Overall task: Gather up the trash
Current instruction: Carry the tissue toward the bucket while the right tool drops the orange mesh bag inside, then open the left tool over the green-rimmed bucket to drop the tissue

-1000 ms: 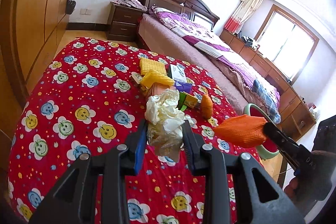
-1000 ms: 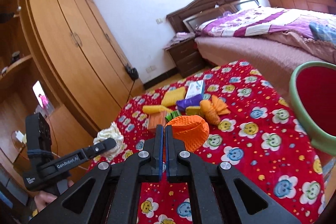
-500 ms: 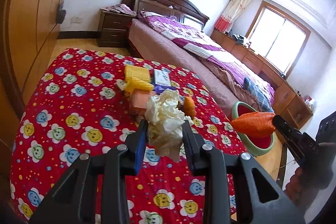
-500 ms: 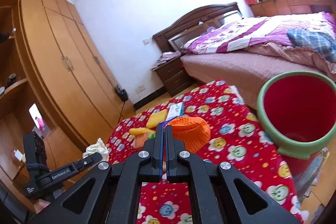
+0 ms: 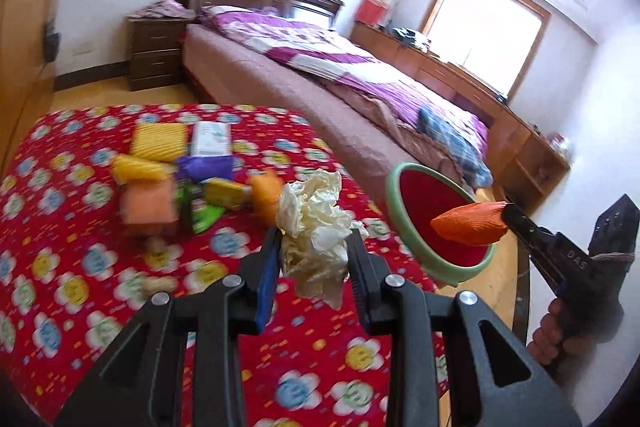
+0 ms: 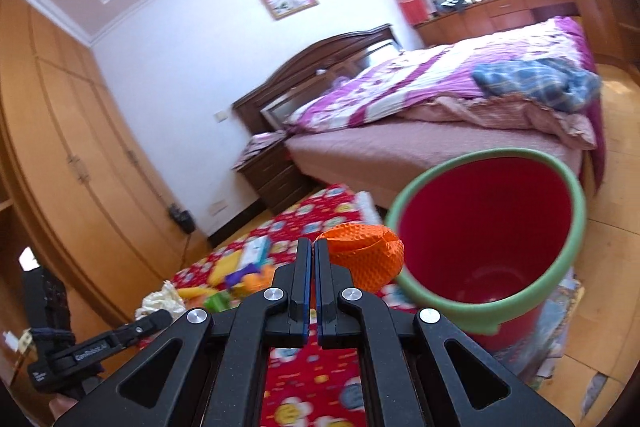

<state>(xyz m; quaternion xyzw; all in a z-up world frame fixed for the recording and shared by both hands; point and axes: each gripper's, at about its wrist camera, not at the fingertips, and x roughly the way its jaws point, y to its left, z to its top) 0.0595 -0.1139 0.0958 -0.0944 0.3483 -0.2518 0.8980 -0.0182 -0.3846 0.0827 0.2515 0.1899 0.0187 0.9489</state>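
Note:
My left gripper (image 5: pixel 314 247) is shut on a crumpled white tissue wad (image 5: pixel 316 223) and holds it above the red flowered tablecloth (image 5: pixel 72 267). My right gripper (image 6: pixel 313 247) is shut on an orange mesh wrapper (image 6: pixel 366 259), held at the rim of the red bin with a green rim (image 6: pixel 486 231). In the left wrist view the wrapper (image 5: pixel 470 225) hangs over the bin's mouth (image 5: pixel 436 227). The tissue wad also shows small in the right wrist view (image 6: pixel 160 301).
Several items lie on the table: yellow packs (image 5: pixel 160 141), a white box (image 5: pixel 210 139), a purple pack (image 5: pixel 204 167), an orange block (image 5: pixel 150 201), green wrappers (image 5: pixel 204 215). A bed (image 5: pixel 320 67) stands beyond; a wardrobe (image 6: pixel 60 147) on the left.
Both grippers have swung right towards the bin. The orange wrapper has moved from over the table to the bin's mouth. The tissue wad has followed, closer to the table's right edge.

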